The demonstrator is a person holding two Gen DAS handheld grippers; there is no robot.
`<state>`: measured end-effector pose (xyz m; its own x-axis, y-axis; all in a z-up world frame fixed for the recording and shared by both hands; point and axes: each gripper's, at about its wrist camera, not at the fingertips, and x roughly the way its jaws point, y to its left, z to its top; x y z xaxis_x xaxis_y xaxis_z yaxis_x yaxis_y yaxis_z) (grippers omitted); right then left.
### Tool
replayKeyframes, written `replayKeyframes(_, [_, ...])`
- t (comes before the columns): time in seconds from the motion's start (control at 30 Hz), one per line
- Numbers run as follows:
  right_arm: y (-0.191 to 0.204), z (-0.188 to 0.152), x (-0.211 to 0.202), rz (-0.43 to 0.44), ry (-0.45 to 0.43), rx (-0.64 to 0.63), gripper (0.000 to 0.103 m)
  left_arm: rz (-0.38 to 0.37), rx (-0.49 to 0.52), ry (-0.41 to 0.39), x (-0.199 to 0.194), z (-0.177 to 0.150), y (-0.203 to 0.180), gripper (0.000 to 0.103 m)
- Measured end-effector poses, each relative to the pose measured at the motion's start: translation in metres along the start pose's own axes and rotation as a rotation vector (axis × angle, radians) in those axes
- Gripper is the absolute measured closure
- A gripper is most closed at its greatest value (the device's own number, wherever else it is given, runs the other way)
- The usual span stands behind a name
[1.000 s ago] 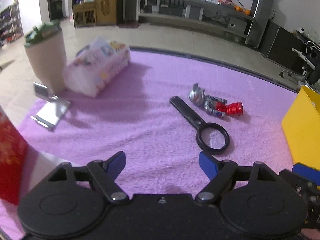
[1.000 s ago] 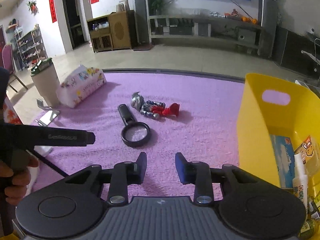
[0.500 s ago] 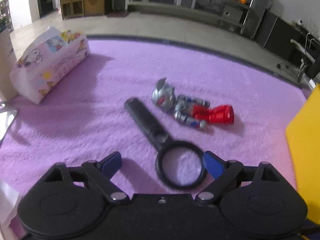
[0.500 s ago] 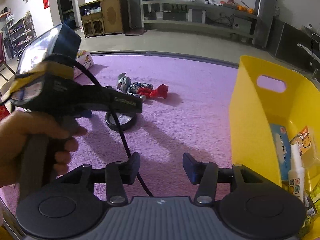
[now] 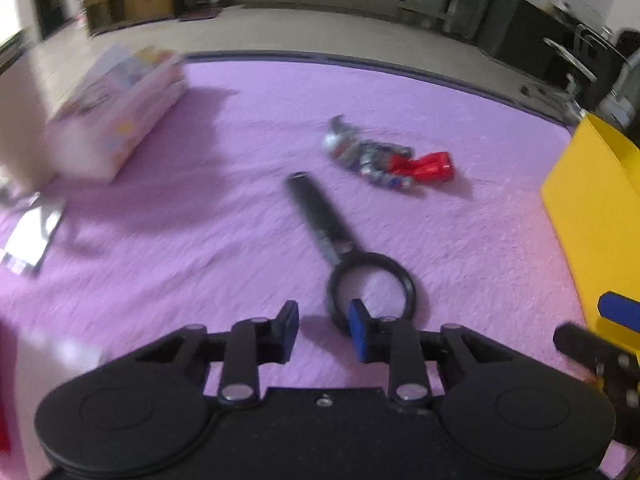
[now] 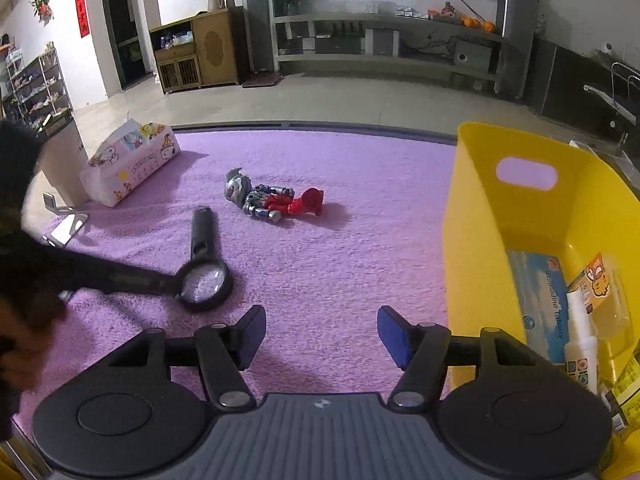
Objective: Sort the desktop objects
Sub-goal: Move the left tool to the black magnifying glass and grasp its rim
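Tissue pack (image 6: 130, 160) is seen far left on the purple-covered counter (image 6: 340, 264), then magnifier (image 6: 205, 258) and toy figure (image 6: 272, 200), all unsorted. Left hand-held gripper (image 5: 323, 330) is parted beside the magnifier's ring, nothing gripped; right hand-held gripper (image 6: 322, 336) is spread wide, empty. Yellow bin (image 6: 472, 248), right, is partly filled. Beyond: living room, TV shelf.

Left gripper (image 5: 323, 330) jaws narrowed beside magnifying glass (image 5: 370, 290); right gripper (image 6: 321, 334) jaws widened.
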<state>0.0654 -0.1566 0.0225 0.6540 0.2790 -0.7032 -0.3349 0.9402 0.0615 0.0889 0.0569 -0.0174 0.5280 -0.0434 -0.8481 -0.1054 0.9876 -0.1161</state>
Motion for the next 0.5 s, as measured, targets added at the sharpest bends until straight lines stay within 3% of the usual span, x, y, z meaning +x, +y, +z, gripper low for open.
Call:
replayKeyframes(0.07, [-0.001,0.001,-0.002,0.017,-0.015,0.018,0.041,0.010,-0.024,-0.068,-0.008,-0.008,0.002,0.022])
replayKeyframes(0.13, [-0.001,0.003,-0.002,0.020,-0.040,0.040,0.041,-0.009,-0.018,-0.154,-0.012,-0.014,-0.003,0.019])
replayKeyframes(0.2, [-0.003,0.005,-0.008,0.016,-0.077,0.062,0.041,-0.054,0.019,-0.174,-0.007,-0.014,-0.014,0.018])
replayKeyframes(0.3, [-0.007,0.010,-0.011,-0.002,-0.120,0.088,0.041,-0.021,0.103,-0.216,0.006,-0.015,-0.033,0.015])
replayKeyframes(0.4, [-0.011,0.014,-0.011,0.001,-0.135,0.118,0.040,0.059,0.157,-0.202,0.026,-0.017,-0.041,0.015])
replayKeyframes(0.5, [-0.010,0.013,-0.009,-0.002,-0.131,0.109,0.040,0.019,0.147,-0.176,0.036,-0.018,-0.039,0.025])
